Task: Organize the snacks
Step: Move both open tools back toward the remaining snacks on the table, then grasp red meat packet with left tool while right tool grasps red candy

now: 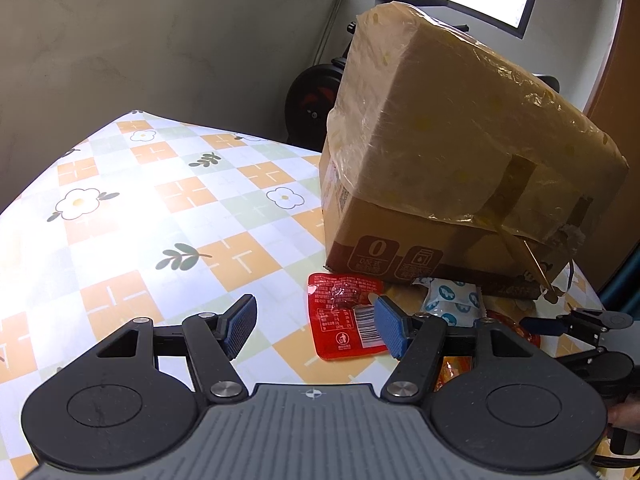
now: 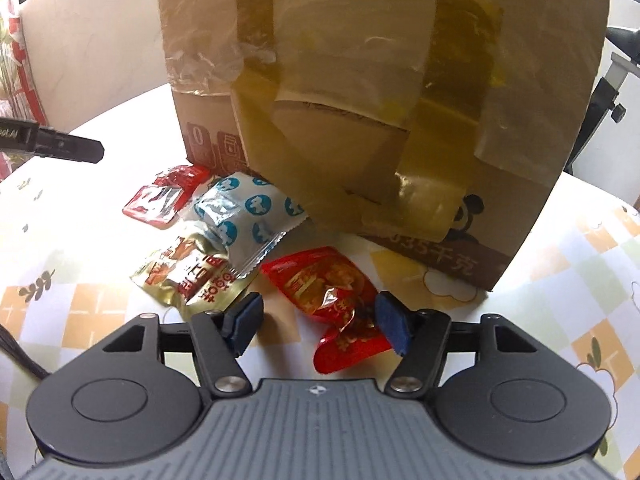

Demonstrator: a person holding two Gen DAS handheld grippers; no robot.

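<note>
1. Four snack packets are being shown lying on the patterned tablecloth, all close against the foot of a taped cardboard box.
2. A flat red packet is being framed between the pads of the left gripper; its jaws are being held apart above the cloth, with nothing being pressed between them.
3. A white packet with blue dots is being propped against the box, its lower end overlapping a gold packet.
4. A crumpled red packet is being straddled by the right gripper; the right pad is being seen at the wrapper's edge, while the left pad is being kept clear of it, so no grip is being made.
5. The right gripper is also being glimpsed at the right edge of the left wrist view, just beside the box.
</note>
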